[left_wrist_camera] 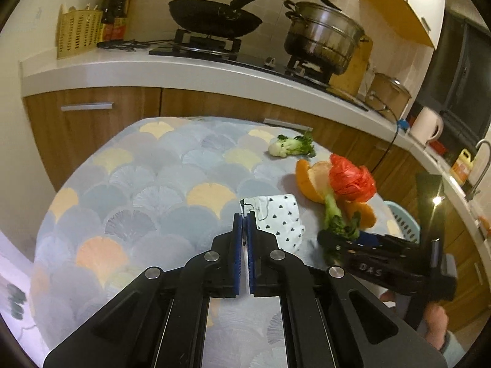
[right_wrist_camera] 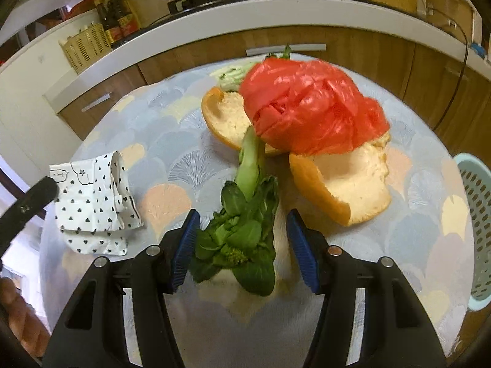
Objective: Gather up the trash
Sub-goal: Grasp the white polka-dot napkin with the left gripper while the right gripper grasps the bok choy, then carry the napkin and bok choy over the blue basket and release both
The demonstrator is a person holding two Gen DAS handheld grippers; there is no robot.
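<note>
On a round table with a fan-pattern cloth [left_wrist_camera: 138,184] lie a green leafy stalk [right_wrist_camera: 242,214], orange peel pieces [right_wrist_camera: 346,184], a crumpled red plastic bag [right_wrist_camera: 307,104], a white heart-print paper wrapper [right_wrist_camera: 95,202] and a bok choy stub [left_wrist_camera: 288,147]. My right gripper [right_wrist_camera: 242,239] is open, its blue pads on either side of the stalk's leafy end. My left gripper [left_wrist_camera: 244,217] is shut and empty, its tips at the near edge of the wrapper [left_wrist_camera: 279,217]. The right gripper shows in the left wrist view [left_wrist_camera: 337,242] at the stalk [left_wrist_camera: 336,217].
A pale blue perforated basket [right_wrist_camera: 475,214] stands at the table's right edge. Behind the table runs a kitchen counter [left_wrist_camera: 153,67] with wood cabinets, a hob with a black wok [left_wrist_camera: 211,18] and a steel pot [left_wrist_camera: 322,36], and a white kettle [left_wrist_camera: 426,125].
</note>
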